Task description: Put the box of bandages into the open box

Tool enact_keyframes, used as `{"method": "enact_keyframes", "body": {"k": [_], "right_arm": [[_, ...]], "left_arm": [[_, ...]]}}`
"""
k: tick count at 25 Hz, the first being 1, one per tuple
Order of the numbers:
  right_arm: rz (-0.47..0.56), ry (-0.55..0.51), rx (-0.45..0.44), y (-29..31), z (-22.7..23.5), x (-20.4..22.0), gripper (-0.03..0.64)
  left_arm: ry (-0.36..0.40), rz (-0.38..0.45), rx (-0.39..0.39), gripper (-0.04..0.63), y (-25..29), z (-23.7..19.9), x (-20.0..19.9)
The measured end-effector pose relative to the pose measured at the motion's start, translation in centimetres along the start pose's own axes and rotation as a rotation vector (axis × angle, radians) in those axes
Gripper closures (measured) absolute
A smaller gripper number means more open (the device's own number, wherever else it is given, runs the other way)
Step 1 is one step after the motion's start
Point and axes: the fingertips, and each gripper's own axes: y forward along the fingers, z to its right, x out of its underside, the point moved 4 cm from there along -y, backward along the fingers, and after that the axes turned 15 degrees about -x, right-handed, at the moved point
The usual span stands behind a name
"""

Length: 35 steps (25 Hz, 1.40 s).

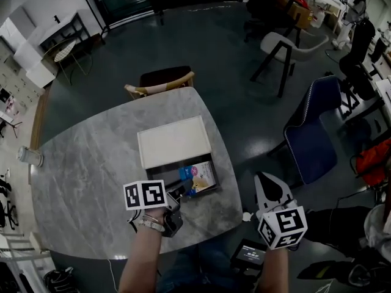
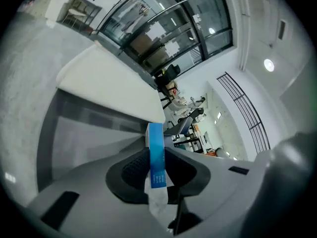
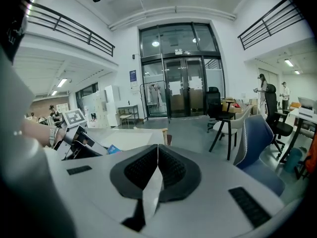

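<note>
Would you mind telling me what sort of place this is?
Probably an open-plan office or lab hall: tall glass doors, a balcony railing overhead, and an office chair on the open floor beyond the marble table.

The left tongs (image 2: pixel 157 170) clamp the blue bandage box (image 2: pixel 156 152) edge-on above the open box (image 2: pixel 74 128).

Dim head view, fisheye-warped, ceiling-lit gripper views
</note>
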Motion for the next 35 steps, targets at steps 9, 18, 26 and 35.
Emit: {"method": "enact_keyframes", "body": {"k": [9,18,26,35], "right_arm": [[0.003,-0.017,-0.027,0.7,0.6,-1.1,0.591],[0.013,-0.037,-0.03,0.9,0.6,-2.1,0.591],[0.033,-0.069,-0.036,1.1,-0.4,-3.5,0.591],[0.081,-0.104,-0.021,1.1,-2.0,-5.7,0.591]], "left_arm": [[0.036,-0.058,-0.27,0.476,1.4,-2.0,0.3],[0.04,-0.048,-0.309,0.255,1.7,-2.1,0.4],[-0.008,0.05,-0.279,0.244,-0.7,-2.4,-1.4],[0.025,0.34,-0.212,0.584,-6.6,-1.9,-5.0]]}}
